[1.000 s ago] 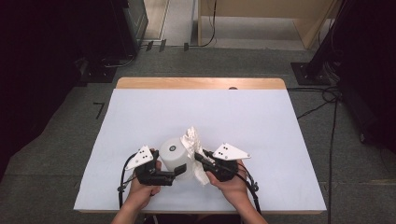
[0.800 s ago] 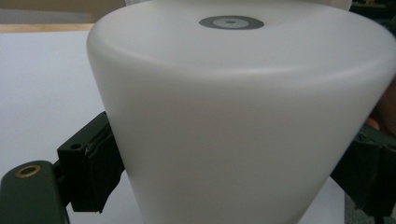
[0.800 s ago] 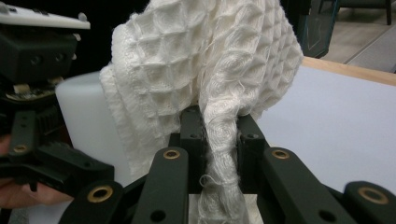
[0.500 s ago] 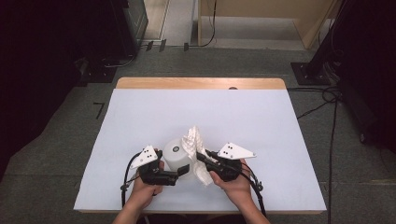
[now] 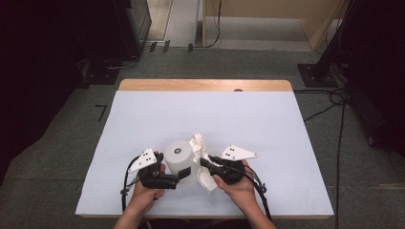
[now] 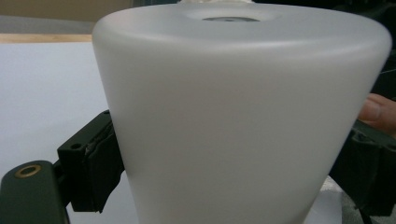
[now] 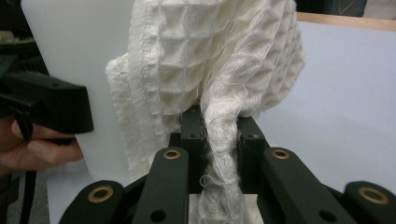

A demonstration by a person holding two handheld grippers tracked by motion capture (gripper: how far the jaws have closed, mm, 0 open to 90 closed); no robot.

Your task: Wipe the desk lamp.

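Observation:
A frosted white cup (image 5: 177,153) stands upside down on the white table cover (image 5: 248,119), near its front edge. My left gripper (image 5: 177,172) is shut on the cup, one black pad (image 6: 93,170) pressing each side of the cup's wall (image 6: 243,116). My right gripper (image 5: 206,164) is shut on a white waffle-weave cloth (image 5: 199,144). A twisted strand of the cloth (image 7: 210,60) is pinched between the right gripper's jaws (image 7: 219,128). The bunched cloth lies against the right side of the cup (image 7: 70,46).
The table's bare wooden edge (image 5: 205,85) runs along the far side. Cables (image 5: 334,100) and dark stands sit on the floor to the right. One of the person's thumbs (image 7: 42,151) and a jaw of the left gripper (image 7: 46,105) are close to the cloth.
The right gripper and cloth have shifted slightly rightward against the cup. The left gripper and cup have kept still.

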